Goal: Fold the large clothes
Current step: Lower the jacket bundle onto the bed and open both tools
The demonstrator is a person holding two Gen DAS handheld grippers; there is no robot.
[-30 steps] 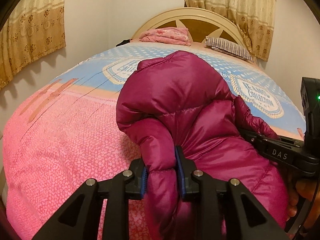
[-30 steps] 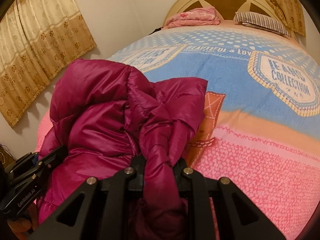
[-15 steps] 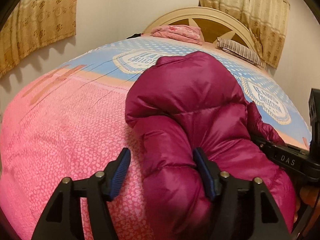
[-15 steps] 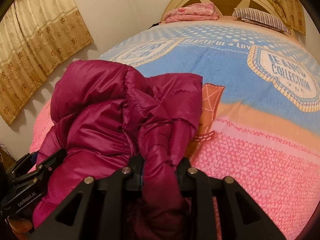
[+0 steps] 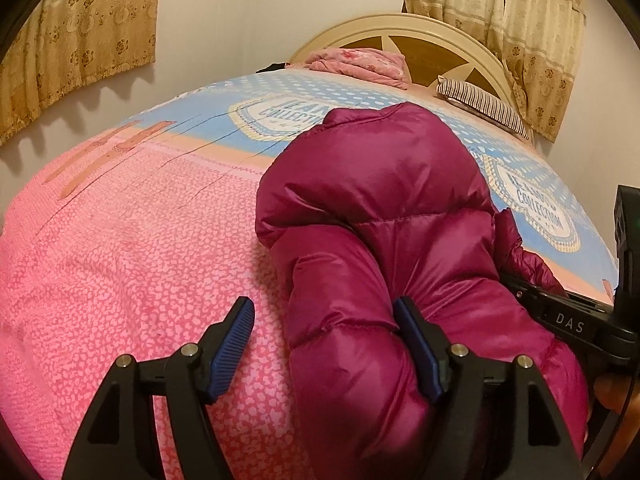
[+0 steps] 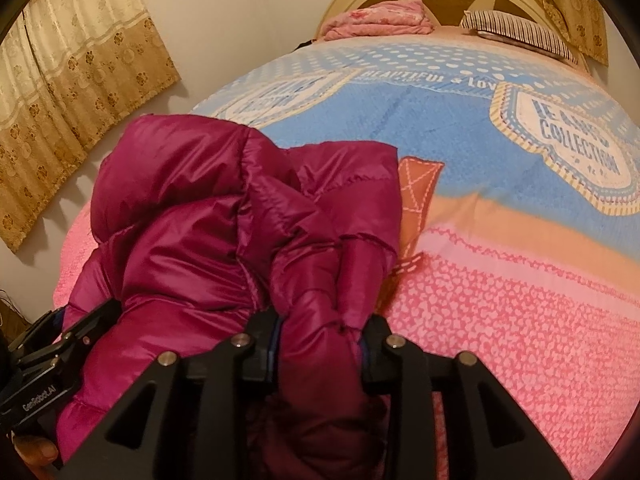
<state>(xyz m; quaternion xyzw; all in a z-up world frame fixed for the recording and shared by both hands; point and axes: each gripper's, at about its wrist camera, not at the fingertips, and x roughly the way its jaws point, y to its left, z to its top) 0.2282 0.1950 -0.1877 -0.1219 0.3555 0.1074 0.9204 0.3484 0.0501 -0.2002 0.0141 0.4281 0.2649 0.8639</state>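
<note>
Left wrist view: the magenta puffer jacket (image 5: 384, 216) lies bunched on the bed (image 5: 132, 264), on the pink end of the cover and reaching up onto the blue band toward the headboard (image 5: 404, 32). The left claw (image 5: 326, 344) has its jaws opening; a padded roll of the jacket sits between them, the right pad resting against it and the left pad well clear, so nothing is pinched. A second ago those pads were clamped tight on that same roll, and half a second ago they were already parting. The right claw (image 5: 560, 316) shows on the far side of the jacket from this camera, partly hidden by it.

Right wrist view: the jacket (image 6: 208, 216) is a doubled-up mound, its near edge lying between the right claw (image 6: 320, 344) jaws. These jaws are opening too, though less far: the fabric still fills the gap and touches both pads, so I judge it only loosely held. Earlier they squeezed it narrower. The left claw (image 6: 60, 356) shows beside the jacket's other side.

As a judgement, one fold seems laid down and is being let go; the heap is lumpy, so smoothing and at least one more fold are probably left.
</note>
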